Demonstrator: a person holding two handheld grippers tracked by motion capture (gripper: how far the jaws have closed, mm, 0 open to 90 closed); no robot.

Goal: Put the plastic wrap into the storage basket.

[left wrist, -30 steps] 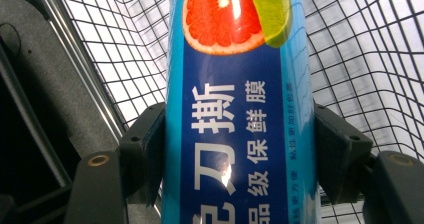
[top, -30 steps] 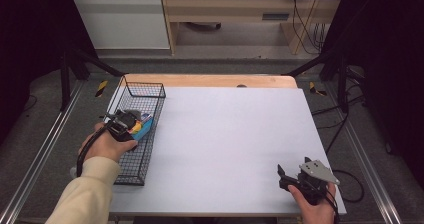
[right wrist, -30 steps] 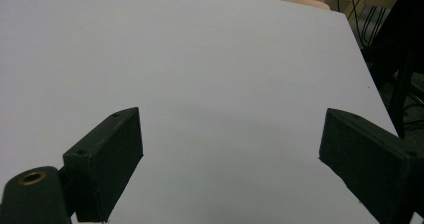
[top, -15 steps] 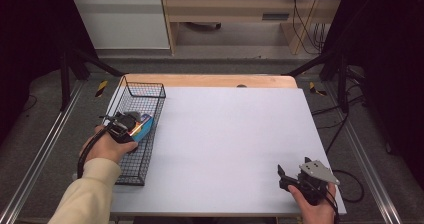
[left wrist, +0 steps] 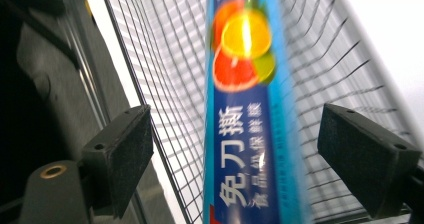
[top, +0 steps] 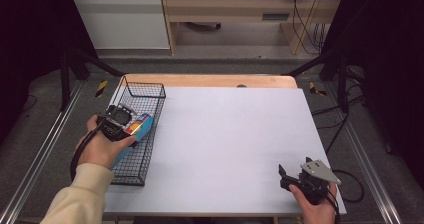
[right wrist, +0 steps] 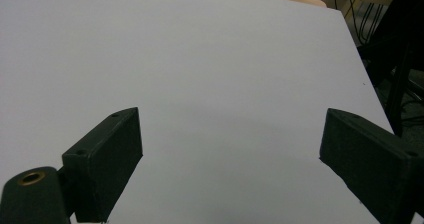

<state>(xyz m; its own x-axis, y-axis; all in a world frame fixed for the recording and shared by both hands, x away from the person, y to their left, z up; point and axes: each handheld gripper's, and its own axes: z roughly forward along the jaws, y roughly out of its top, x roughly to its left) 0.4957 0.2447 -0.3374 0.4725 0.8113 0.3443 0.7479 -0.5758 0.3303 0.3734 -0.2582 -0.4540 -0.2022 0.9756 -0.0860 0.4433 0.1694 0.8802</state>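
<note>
A long blue box [left wrist: 245, 134] printed with citrus fruit and white characters lies in the black wire basket [top: 145, 85] at the table's left edge. In the high view the blue box [top: 142, 128] shows just beside my left hand. My left gripper [left wrist: 235, 119] points down into the basket; its jaws have just been opening and now stand apart on either side of the box, pads clear of it. My left gripper [top: 126, 123] hovers over the basket's middle. At the near right corner my right gripper [top: 283, 178] stands open over bare table, nothing between its fingers [right wrist: 107, 159].
The white tabletop [top: 225, 134] stretches between the basket and my right hand. A wooden strip [top: 210, 80] runs along its far edge. Metal rails [top: 45, 149] flank the table, and cables [top: 350, 179] trail off at the right.
My left gripper has risen a little above the basket and its jaws have parted, letting go of the blue box. The right gripper has not moved.
</note>
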